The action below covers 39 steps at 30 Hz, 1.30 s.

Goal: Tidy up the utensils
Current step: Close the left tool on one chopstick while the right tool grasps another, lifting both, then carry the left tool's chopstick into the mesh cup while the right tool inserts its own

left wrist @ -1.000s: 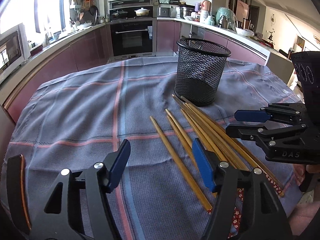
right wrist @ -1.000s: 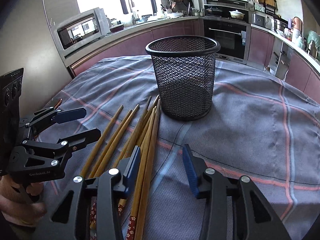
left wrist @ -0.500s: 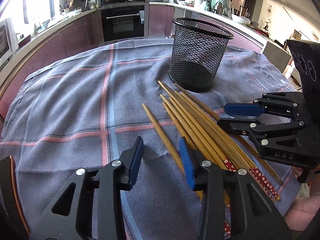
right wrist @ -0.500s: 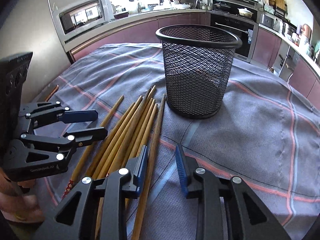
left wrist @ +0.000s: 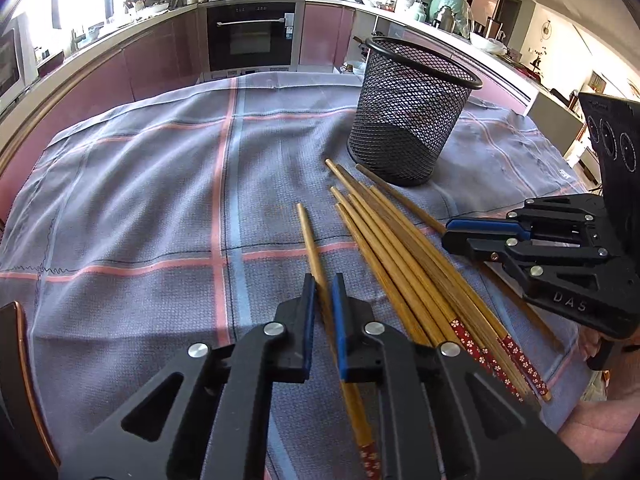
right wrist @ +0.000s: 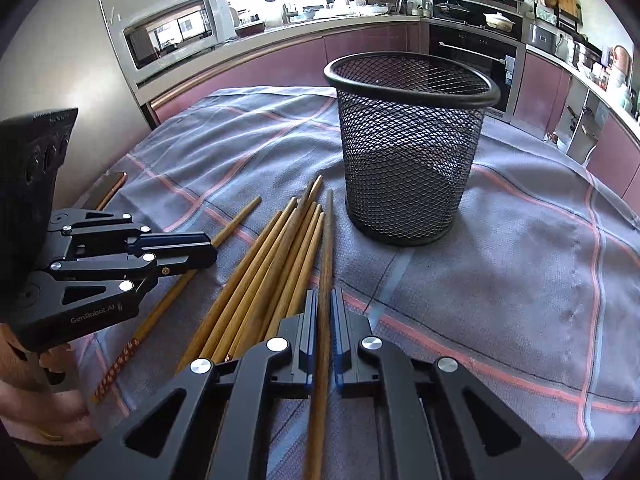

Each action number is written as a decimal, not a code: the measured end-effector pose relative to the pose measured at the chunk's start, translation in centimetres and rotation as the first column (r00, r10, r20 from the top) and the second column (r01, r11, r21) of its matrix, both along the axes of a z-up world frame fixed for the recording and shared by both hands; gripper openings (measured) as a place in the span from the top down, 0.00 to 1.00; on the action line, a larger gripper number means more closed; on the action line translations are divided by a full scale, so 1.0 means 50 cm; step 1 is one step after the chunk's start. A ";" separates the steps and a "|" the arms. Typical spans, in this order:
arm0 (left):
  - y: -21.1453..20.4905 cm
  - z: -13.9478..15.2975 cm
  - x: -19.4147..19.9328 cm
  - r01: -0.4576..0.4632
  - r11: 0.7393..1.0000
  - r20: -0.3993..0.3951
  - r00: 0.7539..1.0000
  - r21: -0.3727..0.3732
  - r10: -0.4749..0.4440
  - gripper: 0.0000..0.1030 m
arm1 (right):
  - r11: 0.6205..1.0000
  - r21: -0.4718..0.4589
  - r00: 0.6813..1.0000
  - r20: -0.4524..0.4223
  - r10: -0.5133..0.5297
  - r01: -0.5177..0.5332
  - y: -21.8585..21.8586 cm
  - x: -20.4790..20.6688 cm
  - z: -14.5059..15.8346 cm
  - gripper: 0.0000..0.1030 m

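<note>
Blue-padded left gripper now clamps outlying chopstick, right gripper now clamps darker chopstick.

low wrist views, sharing mesh basket

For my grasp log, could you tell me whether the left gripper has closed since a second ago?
Yes. The left gripper, formerly wide open, now pinches the lone chopstick left of the pile.
</note>
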<state>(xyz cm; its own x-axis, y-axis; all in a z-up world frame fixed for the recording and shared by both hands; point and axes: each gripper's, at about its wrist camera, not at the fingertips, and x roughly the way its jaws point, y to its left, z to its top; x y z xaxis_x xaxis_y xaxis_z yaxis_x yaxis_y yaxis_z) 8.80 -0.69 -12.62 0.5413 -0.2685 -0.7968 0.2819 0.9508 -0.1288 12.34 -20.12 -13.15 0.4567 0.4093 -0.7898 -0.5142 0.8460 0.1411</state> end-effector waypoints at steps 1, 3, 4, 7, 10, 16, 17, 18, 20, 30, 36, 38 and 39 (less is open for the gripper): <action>-0.001 0.001 0.000 0.002 1.000 0.001 1.000 0.007 -0.002 0.91 | 1.000 0.003 1.000 0.003 0.001 -0.001 0.000 -0.001 0.002 0.95; -0.001 0.000 -0.002 0.003 1.000 0.001 1.000 0.022 -0.003 0.89 | 1.000 0.011 1.000 0.009 0.006 -0.006 -0.002 -0.005 0.008 0.95; -0.001 -0.002 -0.003 0.004 1.000 0.002 1.000 0.023 -0.005 0.89 | 1.000 0.013 1.000 0.013 0.010 -0.010 -0.002 -0.006 0.011 0.95; -0.001 -0.001 -0.001 -0.002 1.000 0.001 1.000 0.021 0.002 0.91 | 0.999 0.031 0.999 0.030 0.026 -0.027 -0.005 -0.012 0.026 0.95; 0.002 0.000 -0.002 -0.018 1.000 0.005 1.000 0.022 0.018 0.93 | 0.997 0.063 0.998 0.056 0.041 -0.045 -0.013 -0.021 0.046 0.95; 0.015 0.033 -0.014 -0.020 1.000 0.043 0.999 -0.010 0.020 0.93 | 0.988 0.139 0.990 0.129 0.047 -0.065 -0.028 -0.039 0.100 0.95; 0.020 0.044 -0.017 -0.014 1.000 0.050 0.999 -0.028 0.015 0.93 | 0.986 0.154 0.989 0.141 0.047 -0.068 -0.031 -0.041 0.110 0.95; 0.025 0.058 -0.020 -0.007 0.999 0.057 0.998 -0.050 0.010 0.93 | 0.982 0.176 0.987 0.151 0.044 -0.071 -0.037 -0.042 0.120 0.95; 0.035 0.086 -0.026 0.007 0.996 0.083 0.997 -0.086 0.000 0.93 | 0.977 0.205 0.985 0.170 0.033 -0.068 -0.046 -0.043 0.139 0.95; 0.065 0.276 -0.053 0.107 0.959 0.283 0.959 -0.262 -0.030 0.93 | 0.947 0.317 0.959 0.278 -0.048 -0.045 -0.087 -0.031 0.227 0.95; 0.057 0.372 -0.049 0.125 0.944 0.387 0.922 -0.304 0.003 0.93 | 0.938 0.343 0.938 0.337 -0.082 -0.042 -0.111 -0.012 0.275 0.95; 0.055 0.399 -0.039 0.126 0.939 0.407 0.913 -0.319 0.016 0.93 | 0.938 0.343 0.932 0.352 -0.084 -0.045 -0.115 -0.008 0.292 0.95; 0.053 0.413 -0.034 0.124 0.938 0.415 0.910 -0.325 0.023 0.93 | 0.939 0.342 0.927 0.364 -0.089 -0.045 -0.115 -0.005 0.301 0.95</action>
<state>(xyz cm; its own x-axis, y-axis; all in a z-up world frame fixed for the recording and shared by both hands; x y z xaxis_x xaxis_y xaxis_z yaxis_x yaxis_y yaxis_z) 7.12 1.94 8.04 0.7750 -0.5155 -0.3657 0.4255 0.8534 -0.3013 12.09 -25.88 1.88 0.6990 0.6070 -0.3781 -0.5669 0.7926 0.2243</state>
